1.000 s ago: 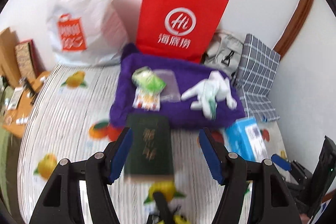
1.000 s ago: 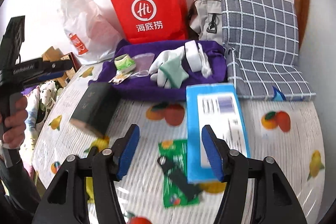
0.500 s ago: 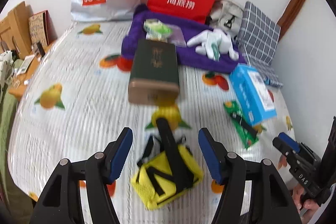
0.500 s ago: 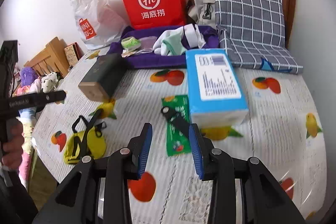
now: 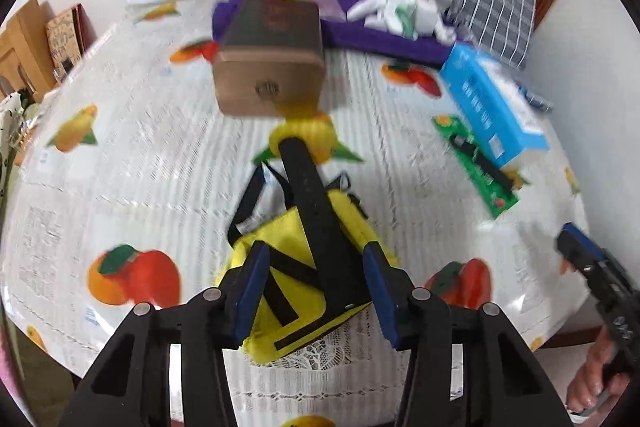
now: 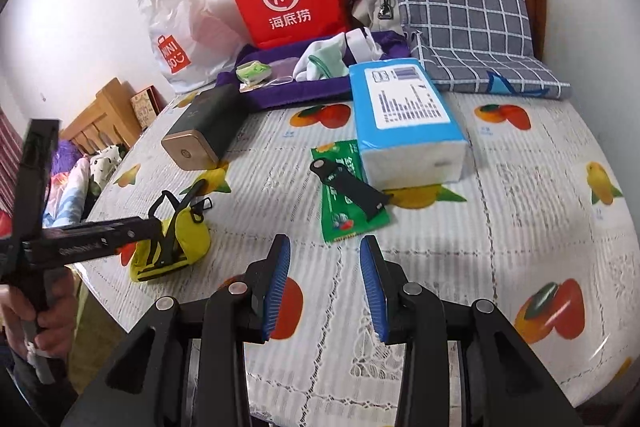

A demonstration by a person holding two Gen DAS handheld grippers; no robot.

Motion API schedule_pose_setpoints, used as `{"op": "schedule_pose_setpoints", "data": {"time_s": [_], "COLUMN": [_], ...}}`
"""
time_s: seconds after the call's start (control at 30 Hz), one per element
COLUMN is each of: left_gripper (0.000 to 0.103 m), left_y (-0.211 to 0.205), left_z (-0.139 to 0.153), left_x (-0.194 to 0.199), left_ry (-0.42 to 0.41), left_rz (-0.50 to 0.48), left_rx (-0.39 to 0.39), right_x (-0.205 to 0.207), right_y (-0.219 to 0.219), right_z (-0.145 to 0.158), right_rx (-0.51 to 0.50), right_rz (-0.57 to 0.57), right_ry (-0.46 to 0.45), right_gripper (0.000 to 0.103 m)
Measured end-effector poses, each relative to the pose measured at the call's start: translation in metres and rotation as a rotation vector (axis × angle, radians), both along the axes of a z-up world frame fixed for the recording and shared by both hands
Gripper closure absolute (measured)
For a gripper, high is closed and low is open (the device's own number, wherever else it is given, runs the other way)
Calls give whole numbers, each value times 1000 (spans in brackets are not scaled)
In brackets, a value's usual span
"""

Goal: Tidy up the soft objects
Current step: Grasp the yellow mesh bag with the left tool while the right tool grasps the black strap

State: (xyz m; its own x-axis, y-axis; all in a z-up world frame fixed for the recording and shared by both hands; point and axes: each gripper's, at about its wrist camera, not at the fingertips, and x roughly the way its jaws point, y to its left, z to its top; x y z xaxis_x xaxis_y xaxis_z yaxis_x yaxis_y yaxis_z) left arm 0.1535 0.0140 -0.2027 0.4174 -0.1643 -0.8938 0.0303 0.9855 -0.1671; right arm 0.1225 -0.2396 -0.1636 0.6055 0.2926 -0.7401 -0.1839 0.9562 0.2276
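Left gripper [image 5: 312,287] straddling the yellow pouch [image 5: 296,267] at the table's [image 5: 160,167] near edge

Its jaws have just been narrowing — the pouch sits between them, pads not pressing; the right gripper [image 6: 324,287] (part-spread, empty) hovers over bare tablecloth.

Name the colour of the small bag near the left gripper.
Yellow with black straps, clearest in the left wrist view.

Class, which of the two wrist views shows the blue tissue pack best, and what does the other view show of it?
The right wrist view: the blue tissue pack lies near the middle, sharp, with its printed top and white end both readable. In the left wrist view the pack sits off at the right side, smaller, blurred and bent by the lens.
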Motion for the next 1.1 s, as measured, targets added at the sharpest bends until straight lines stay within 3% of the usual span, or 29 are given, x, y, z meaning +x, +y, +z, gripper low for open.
{"op": "schedule_pose_setpoints", "data": {"time_s": [0.17, 0.23, 0.43, 0.5, 0.73, 0.9, 1.0, 1.1], "left_gripper": [61, 80, 83, 93, 92, 68, 68, 68], "left_y": [-9, -10, -1, 2, 13, 4, -5, -3], "left_z": [-14, -17, 2, 6, -13, -17, -17, -17], "left_x": [7, 14, 13, 13, 18, 22, 23, 24], "left_ry": [-18, -22, -68, -74, -27, -41, -69, -79], "left_rz": [1, 2, 5, 2, 12, -31, -45, -44], "left_rx": [12, 4, -17, -28, -63, -96, -52, -62], "right_x": [-3, -2, 5, 7, 28, 45, 57, 71], "right_y": [-12, -15, -18, -17, -14, -11, -4, 5], "right_z": [-8, -11, -20, -21, -32, -36, -41, -51], "right_rx": [25, 31, 26, 1, -35, -51, -52, -85], "right_rz": [-26, -32, -32, -32, -34, -32, -17, -29], "right_ry": [5, 9, 22, 15, 29, 28, 35, 58], "right_gripper": [66, 66, 66, 66, 66, 66, 66, 66]}}
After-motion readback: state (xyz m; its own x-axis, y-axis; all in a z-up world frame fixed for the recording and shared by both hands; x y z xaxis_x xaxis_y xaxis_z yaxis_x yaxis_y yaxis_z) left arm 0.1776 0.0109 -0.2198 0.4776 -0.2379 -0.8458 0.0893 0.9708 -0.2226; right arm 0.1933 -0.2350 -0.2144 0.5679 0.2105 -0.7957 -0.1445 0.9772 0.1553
